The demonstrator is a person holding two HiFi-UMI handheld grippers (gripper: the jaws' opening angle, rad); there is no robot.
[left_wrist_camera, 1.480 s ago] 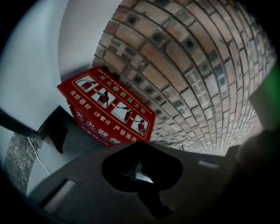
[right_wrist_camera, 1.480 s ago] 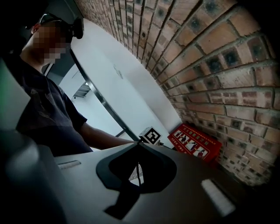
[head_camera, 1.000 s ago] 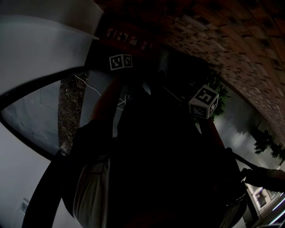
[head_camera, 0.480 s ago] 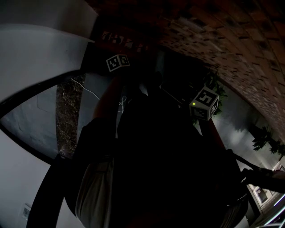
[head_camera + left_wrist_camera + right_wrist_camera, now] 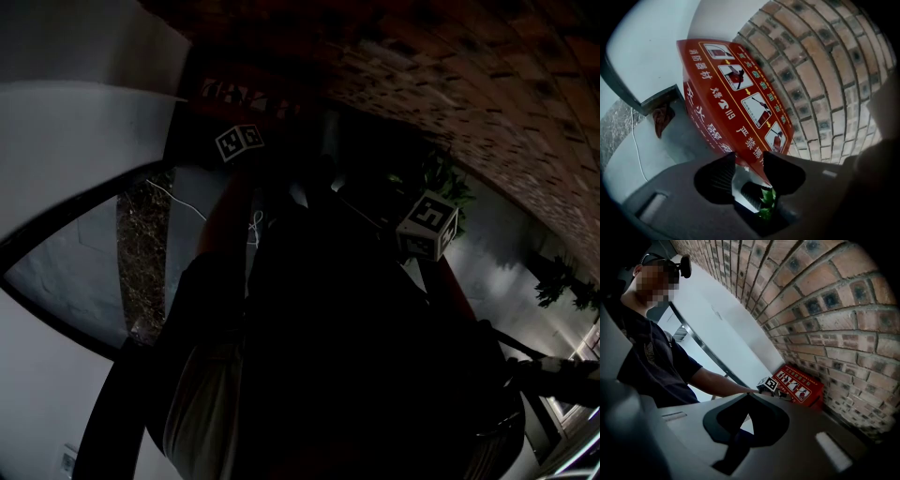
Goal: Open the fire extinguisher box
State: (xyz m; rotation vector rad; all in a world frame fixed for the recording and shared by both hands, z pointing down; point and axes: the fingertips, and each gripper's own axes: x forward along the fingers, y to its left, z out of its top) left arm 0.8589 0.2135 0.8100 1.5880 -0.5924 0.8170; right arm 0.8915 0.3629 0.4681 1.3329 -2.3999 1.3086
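Note:
The fire extinguisher box (image 5: 740, 98) is red with white print and pictograms. It stands on the floor against the brick wall, lid down. My left gripper (image 5: 751, 171) points down at its near corner. Its jaws have just been opening and now stand open, with that corner in the gap and the pads not pressing on it. In the dark head view only the left gripper's marker cube (image 5: 239, 142) shows, just below the box (image 5: 246, 92). My right gripper (image 5: 748, 395) hangs back with its tips together, nothing between them, and the box (image 5: 799, 386) lies far ahead of it.
The brick wall (image 5: 825, 70) rises behind and to the right of the box. A white wall panel (image 5: 651, 51) stands to its left. A brown scrap (image 5: 662, 118) and a thin white cable (image 5: 636, 150) lie on the grey floor. A green plant (image 5: 442, 178) grows near the right marker cube (image 5: 428, 225).
In the head view the left marker cube has slid slightly down and left, along with the box above it. The right cube has barely moved. The jaws are too dark to see.

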